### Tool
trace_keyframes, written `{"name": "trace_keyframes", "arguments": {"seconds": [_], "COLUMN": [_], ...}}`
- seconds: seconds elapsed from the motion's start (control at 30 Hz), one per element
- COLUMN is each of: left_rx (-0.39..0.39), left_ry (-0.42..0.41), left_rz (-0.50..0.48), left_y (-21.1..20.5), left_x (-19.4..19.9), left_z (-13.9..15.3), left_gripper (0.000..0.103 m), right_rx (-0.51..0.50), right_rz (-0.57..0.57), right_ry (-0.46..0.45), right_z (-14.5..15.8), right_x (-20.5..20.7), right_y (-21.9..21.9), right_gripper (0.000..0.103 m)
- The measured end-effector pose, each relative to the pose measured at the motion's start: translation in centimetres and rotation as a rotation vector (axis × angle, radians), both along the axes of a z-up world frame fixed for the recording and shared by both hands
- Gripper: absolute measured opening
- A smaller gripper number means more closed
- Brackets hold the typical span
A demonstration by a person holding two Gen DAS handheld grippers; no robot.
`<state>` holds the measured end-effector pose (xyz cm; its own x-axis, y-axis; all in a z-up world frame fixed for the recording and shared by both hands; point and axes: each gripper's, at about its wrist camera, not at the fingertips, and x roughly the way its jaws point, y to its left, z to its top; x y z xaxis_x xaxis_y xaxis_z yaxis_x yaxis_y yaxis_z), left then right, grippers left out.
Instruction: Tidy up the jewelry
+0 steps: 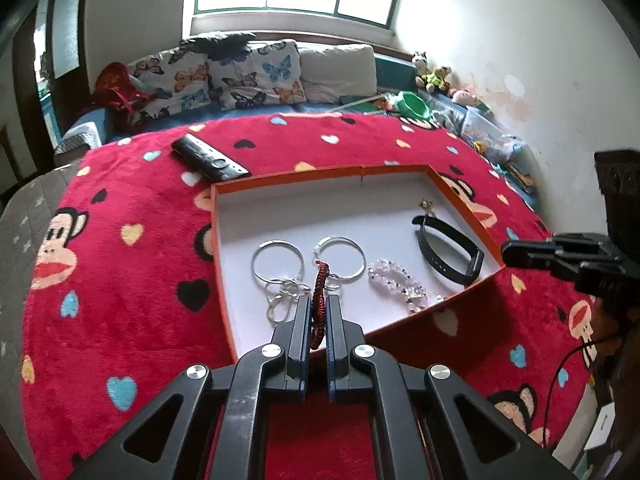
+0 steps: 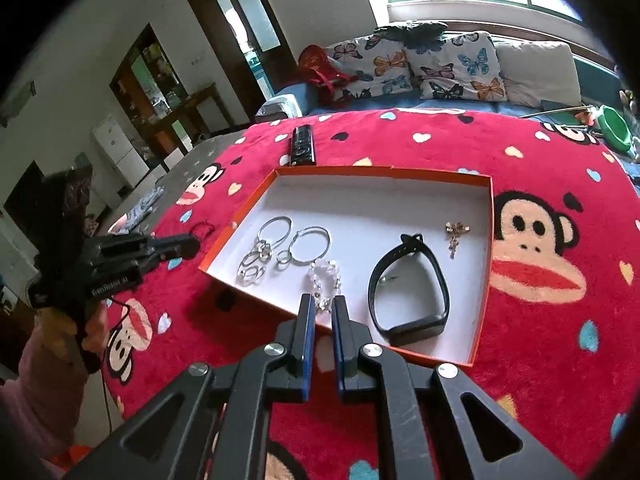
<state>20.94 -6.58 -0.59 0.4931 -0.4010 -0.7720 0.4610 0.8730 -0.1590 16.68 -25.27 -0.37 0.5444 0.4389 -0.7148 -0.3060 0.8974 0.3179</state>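
Closest to me, my left gripper [image 1: 319, 312] has its jaws pinched nearly together on a dark red braided cord bracelet [image 1: 320, 300]. The cord stands up between the pads and loops a little above the tips, so its long axis runs along the fingers, not across them. I read it as lifted clear of the shallow orange-walled cardboard tray with the white floor [image 1: 460, 196], hanging over the tray's near-left part.

My right gripper [image 2: 321, 308] is drawn narrow too, and I see nothing between its blue pads; it hovers at the tray's near wall, with the clear beaded bracelet [image 2: 325, 280] just beyond its tips.

So the move ahead belongs to the left hand: the cord is already in its grasp, and the tray floor lies straight ahead and below it. Right under the cord sit the cluster of small silver rings [image 1: 282, 296] and the two large silver hoops [image 1: 279, 261], which crowd that spot. The bare white floor lies further in, toward the far wall.

Further right in the tray rest the black rubber watch band [image 1: 448, 254] and, beyond it, a small gold brooch [image 2: 456, 236]. Past the far wall, a black remote control [image 1: 210, 158] lies on the red fleece blanket printed with monkey faces [image 1: 132, 280].
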Motion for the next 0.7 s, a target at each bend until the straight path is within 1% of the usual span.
{"name": "trace_keyframes", "arguments": {"seconds": [0.17,0.27,0.5,0.57,0.6,0.67,0.7], "left_rx": [0.028,0.039,0.044,0.046,0.044,0.033,0.028], "left_ry": [0.038,0.057,0.115,0.124,0.129,0.124,0.109], "left_rz": [-0.031,-0.024,0.004,0.013,0.016,0.023,0.03], "left_y": [-2.0,-2.8,-2.9,-2.7,-2.7,-2.4,-2.3], "left_x": [1.4,2.6,4.4,4.6,4.5,4.1,3.7], "left_z": [-1.9,-2.9,-4.6,-4.8,-4.8,-4.3,-3.9], "left_gripper": [0.006,0.006,0.009,0.012,0.017,0.033,0.053], "right_rx": [-0.015,-0.018,-0.035,-0.049,-0.055,-0.074,-0.088], "right_rz": [0.003,-0.004,-0.005,-0.007,-0.005,-0.001,0.001], "right_ry": [-0.014,-0.007,-0.004,-0.006,-0.003,-0.005,-0.008], "right_z": [0.2,0.0,-0.1,0.0,0.1,0.4,0.7], "right_x": [-0.4,-0.4,-0.4,-0.6,-0.6,-0.9,-1.1], "right_y": [0.1,-0.1,-0.3,-0.3,-0.3,-0.3,-0.2], "right_gripper": [0.01,0.01,0.01,0.01,0.01,0.01,0.011]}}
